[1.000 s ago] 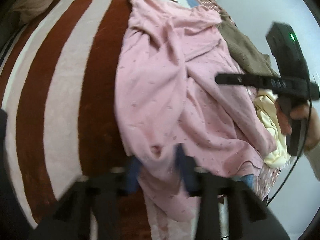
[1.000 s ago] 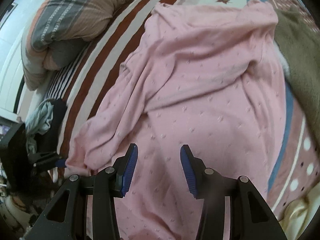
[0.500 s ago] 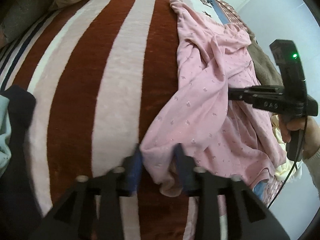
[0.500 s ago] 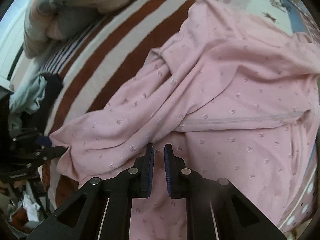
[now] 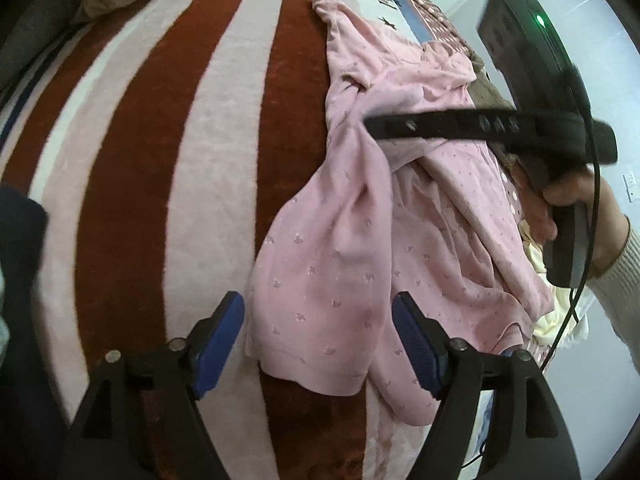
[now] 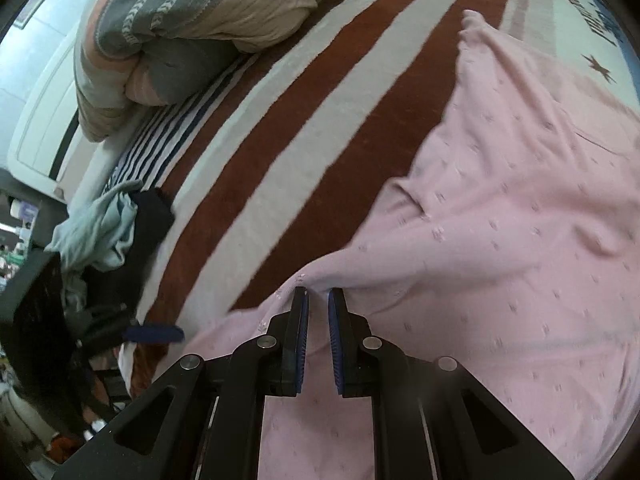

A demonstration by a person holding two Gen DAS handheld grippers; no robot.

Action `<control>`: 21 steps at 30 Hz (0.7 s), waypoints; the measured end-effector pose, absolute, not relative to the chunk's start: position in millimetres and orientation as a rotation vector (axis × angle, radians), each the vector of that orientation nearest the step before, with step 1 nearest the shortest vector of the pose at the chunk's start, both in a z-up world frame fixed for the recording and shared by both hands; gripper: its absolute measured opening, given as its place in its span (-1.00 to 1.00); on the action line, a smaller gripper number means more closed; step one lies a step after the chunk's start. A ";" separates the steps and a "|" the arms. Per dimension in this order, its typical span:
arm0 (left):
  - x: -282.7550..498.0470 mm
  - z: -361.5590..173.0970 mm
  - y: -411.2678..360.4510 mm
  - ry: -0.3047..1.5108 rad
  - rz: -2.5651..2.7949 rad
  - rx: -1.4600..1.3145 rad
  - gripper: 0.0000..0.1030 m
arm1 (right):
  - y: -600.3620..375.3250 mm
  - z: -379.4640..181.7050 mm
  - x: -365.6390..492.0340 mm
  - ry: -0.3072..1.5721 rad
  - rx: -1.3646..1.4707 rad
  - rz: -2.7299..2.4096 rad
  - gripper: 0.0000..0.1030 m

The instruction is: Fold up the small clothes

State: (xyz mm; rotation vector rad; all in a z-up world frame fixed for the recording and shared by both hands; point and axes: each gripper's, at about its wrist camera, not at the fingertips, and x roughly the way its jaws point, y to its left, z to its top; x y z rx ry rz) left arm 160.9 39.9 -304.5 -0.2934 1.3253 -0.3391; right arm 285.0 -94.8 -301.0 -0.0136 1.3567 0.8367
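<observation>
Left claw: the left gripper (image 5: 318,340) sits at the bottom of the left wrist view. Its jaws are opening. The sleeve end lies between the blue pads, and the pads do not press on it.

Sleeve end: the cuff (image 5: 316,372) of the pink garment (image 5: 400,220) lies flat on the striped blanket (image 5: 160,160), just in front of the left claw.

Right claw: the right gripper (image 6: 318,330) is at the bottom middle of the right wrist view. Its jaws are nearly shut and pinch a small fold of the pink cloth. In the left wrist view it comes in from the right side, and a hand (image 5: 568,200) holds its handle.

Which way it lies: the sleeve runs long from the bottom middle of the left wrist view up toward the pinched spot near the middle. The rest of the garment spreads to the right and up.

Who is nearer: the left claw is nearer the cuff. The right claw is nearer the body of the garment.

How it looks: soft, pink, with tiny dots, and very wrinkled. It is not folded yet.

Far away: a striped pillow (image 6: 208,20) lies at the upper left of the right wrist view.
</observation>
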 end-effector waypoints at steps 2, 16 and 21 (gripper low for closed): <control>162.9 -310.9 37.5 1.334 -0.361 -0.304 0.41 | -87.8 -306.0 288.4 1.361 -0.016 0.834 -0.89; 176.4 -321.3 44.7 1.351 -0.307 -0.323 -0.85 | -102.8 -293.5 297.5 1.329 0.017 0.804 -0.84; 166.8 -281.6 57.6 1.290 -0.367 -0.430 -0.87 | -143.6 -269.9 291.3 1.298 0.065 0.752 -0.84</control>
